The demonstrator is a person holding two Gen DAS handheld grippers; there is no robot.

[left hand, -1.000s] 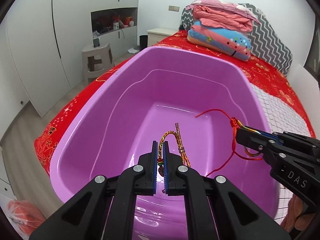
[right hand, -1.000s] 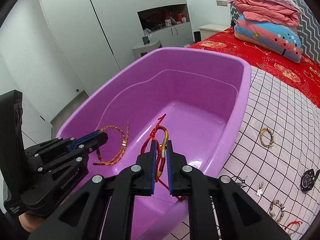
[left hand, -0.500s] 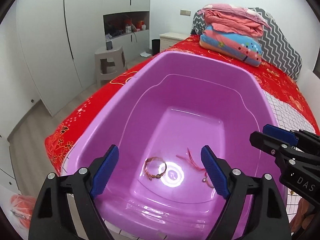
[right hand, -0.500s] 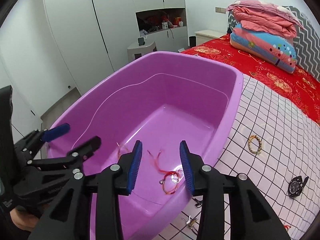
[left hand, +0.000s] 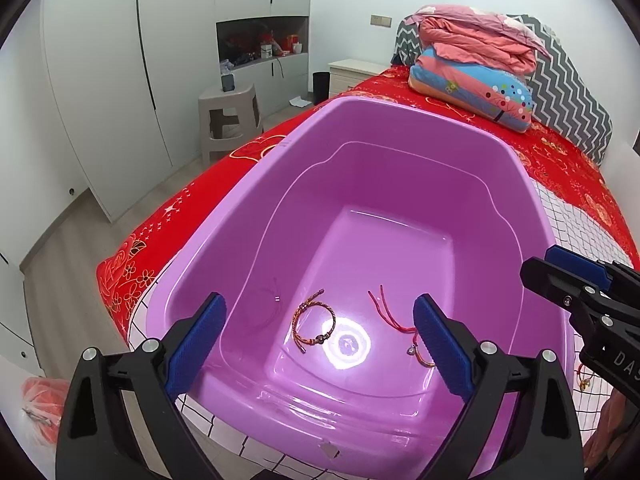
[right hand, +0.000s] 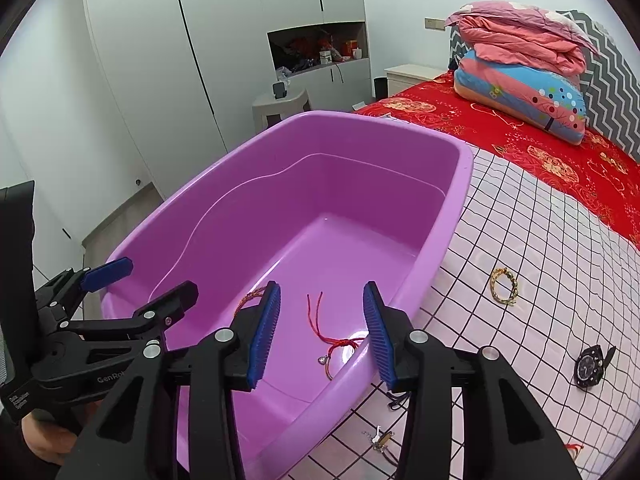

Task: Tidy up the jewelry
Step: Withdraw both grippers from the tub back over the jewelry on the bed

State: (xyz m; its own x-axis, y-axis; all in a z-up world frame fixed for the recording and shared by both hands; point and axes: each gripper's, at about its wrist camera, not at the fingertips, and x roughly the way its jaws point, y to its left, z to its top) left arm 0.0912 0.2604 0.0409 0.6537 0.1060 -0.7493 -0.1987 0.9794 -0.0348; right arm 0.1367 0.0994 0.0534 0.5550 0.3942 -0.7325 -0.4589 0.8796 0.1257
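Both my jaws spread empty over the purple tub; the gold bracelet lies right of it, nearer my right gripper.

Purple tub on checkered bedcover

Left gripper, right gripper: jaws spread, empty.
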